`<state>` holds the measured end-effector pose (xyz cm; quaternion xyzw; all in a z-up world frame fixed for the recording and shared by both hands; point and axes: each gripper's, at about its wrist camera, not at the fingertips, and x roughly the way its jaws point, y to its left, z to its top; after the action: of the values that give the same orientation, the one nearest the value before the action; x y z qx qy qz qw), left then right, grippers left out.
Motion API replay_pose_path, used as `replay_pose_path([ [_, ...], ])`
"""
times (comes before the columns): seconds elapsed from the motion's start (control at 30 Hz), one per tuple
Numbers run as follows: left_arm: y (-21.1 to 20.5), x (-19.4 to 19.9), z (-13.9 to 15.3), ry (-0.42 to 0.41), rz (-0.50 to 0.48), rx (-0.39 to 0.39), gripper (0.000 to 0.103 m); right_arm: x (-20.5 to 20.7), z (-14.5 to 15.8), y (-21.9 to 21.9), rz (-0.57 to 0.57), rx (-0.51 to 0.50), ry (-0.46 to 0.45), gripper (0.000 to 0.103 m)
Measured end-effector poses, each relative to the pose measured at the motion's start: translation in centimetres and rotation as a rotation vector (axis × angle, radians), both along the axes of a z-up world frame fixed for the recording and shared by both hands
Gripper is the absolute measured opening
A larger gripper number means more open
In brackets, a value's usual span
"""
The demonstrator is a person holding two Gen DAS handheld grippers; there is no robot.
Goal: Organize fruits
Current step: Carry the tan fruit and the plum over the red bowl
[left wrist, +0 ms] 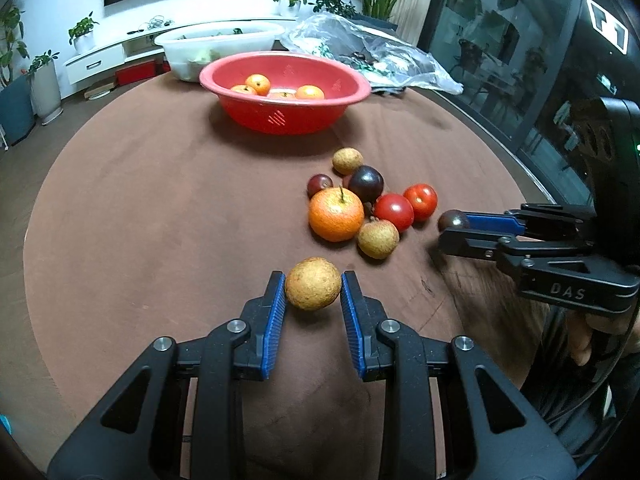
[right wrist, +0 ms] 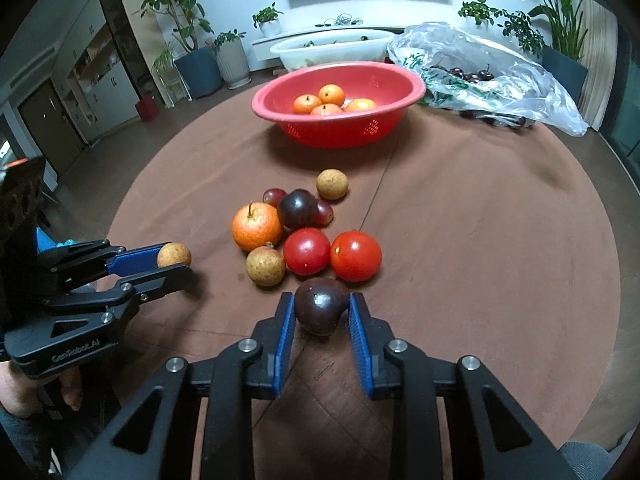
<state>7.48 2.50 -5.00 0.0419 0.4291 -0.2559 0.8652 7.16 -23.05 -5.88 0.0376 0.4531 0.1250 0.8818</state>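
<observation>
Right now both grippers point down at a slant over the round brown table [left wrist: 160, 200], each with a fruit between its blue pads.

The left gripper [left wrist: 313, 292] is closed on a tan, rough-skinned round fruit [left wrist: 313, 283]; its pads press both sides. In the right wrist view, this gripper [right wrist: 175, 261] comes in from the left edge, with a hand [right wrist: 36, 390] wrapped around the grip below it.

The right gripper [right wrist: 322, 314] has clamped down on a dark purple plum [right wrist: 321, 311], pinched at its widest part with the pads against both sides. From the left wrist view this gripper [left wrist: 454, 227] reaches in from the right, its fingers lying nearly level in the picture and the plum [left wrist: 453, 220] showing at their tips.

Just beyond the plum lies the loose pile: an orange [right wrist: 257, 227] with a short stem, two red tomatoes [right wrist: 355, 256] side by side, a larger dark plum [right wrist: 298, 209], small reddish fruits [right wrist: 274, 196] tucked against it, one tan fruit [right wrist: 265, 267] touching the orange, and another tan one [right wrist: 332, 184] at the far edge.

Farther back stands a red basket [right wrist: 340, 130] holding four small oranges [right wrist: 331, 94]. Behind it sit a white tub [right wrist: 332, 50] and a crumpled clear plastic bag [right wrist: 520, 84] with dark fruit inside.
</observation>
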Motion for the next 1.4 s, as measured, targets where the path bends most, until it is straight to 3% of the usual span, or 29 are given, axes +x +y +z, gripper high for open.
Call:
replay_pose_path([
  [0.33,1.5,1.8,1.7,-0.028,0.043,-0.015,0.026,0.4,1.1,-2.8,-0.061,0.049,-0.009,0.03],
  [0.5,3.1,4.0,3.7,-0.066,0.076,-0.015,0.026,1.3,2.1,-6.5,-0.138,0.058,-0.028,0.03],
  [0.73,3.9,9.1,8.8,-0.162,0.095,0.001,0.026,5.1,7.0,-11.7,-0.231,0.035,-0.125,0.03],
  [0.87,1.1,12.7,11.2,-0.196,0.048,0.027,0.026,8.9,11.0,-10.9,-0.172,0.052,-0.219,0.03],
  [0.97,-1.9,15.6,11.1,-0.182,0.007,0.048,0.026,12.5,12.4,-8.5,-0.097,0.065,-0.246,0.03],
  [1.13,-5.2,18.9,7.9,-0.133,-0.015,0.099,0.026,18.2,10.0,-4.3,-0.013,0.086,-0.154,0.03],
  [1.4,-7.0,21.1,3.9,-0.094,-0.027,0.128,0.026,22.3,4.4,-2.0,0.005,0.049,-0.029,0.03],
])
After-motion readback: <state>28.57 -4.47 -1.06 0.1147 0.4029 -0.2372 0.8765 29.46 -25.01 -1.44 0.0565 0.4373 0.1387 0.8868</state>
